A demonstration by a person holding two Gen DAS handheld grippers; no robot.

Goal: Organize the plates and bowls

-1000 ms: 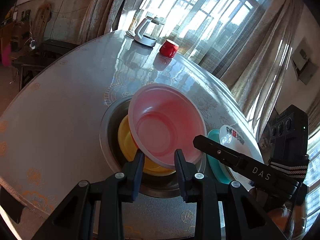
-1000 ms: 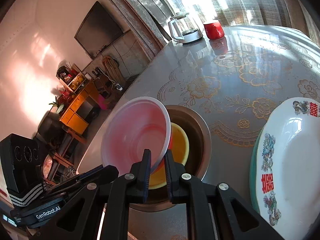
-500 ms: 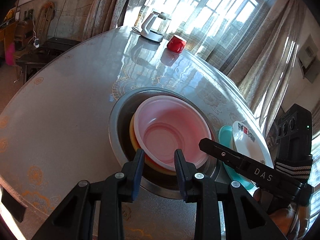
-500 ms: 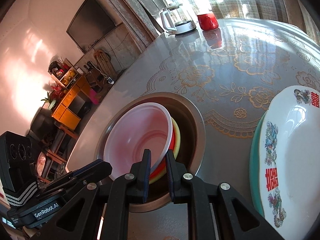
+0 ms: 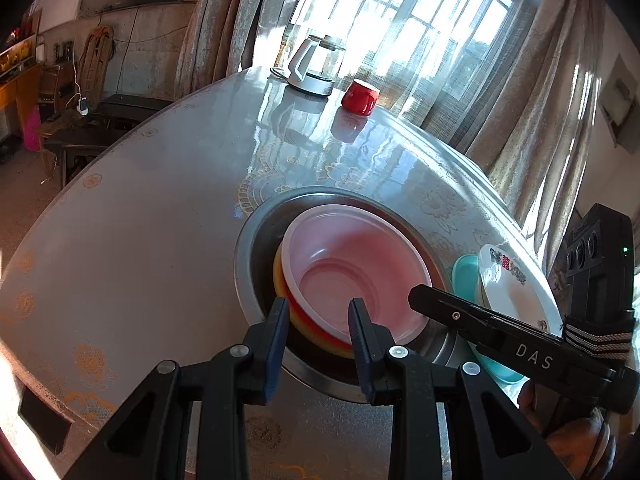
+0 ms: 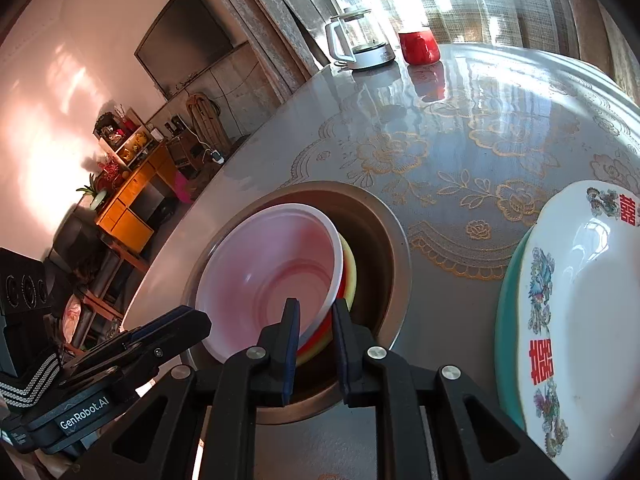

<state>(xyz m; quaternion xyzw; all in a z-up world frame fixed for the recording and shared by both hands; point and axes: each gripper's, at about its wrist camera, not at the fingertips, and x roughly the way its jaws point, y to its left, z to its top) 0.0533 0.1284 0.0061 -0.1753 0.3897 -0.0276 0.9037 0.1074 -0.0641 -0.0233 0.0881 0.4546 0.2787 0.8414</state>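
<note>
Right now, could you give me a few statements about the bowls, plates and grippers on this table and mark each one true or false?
1. The pink bowl sits on top of the bowls nested in the metal basin. True.
2. The red cup lies inside the metal basin. False: it stands on the table near the glass kettle.
3. The white patterned plate rests on a teal plate. True.
4. The left gripper clamps the pink bowl's rim. False: its jaws stand apart, nothing between them.
5. The right gripper straddles the pink bowl's rim, jaws opening. True.
</note>
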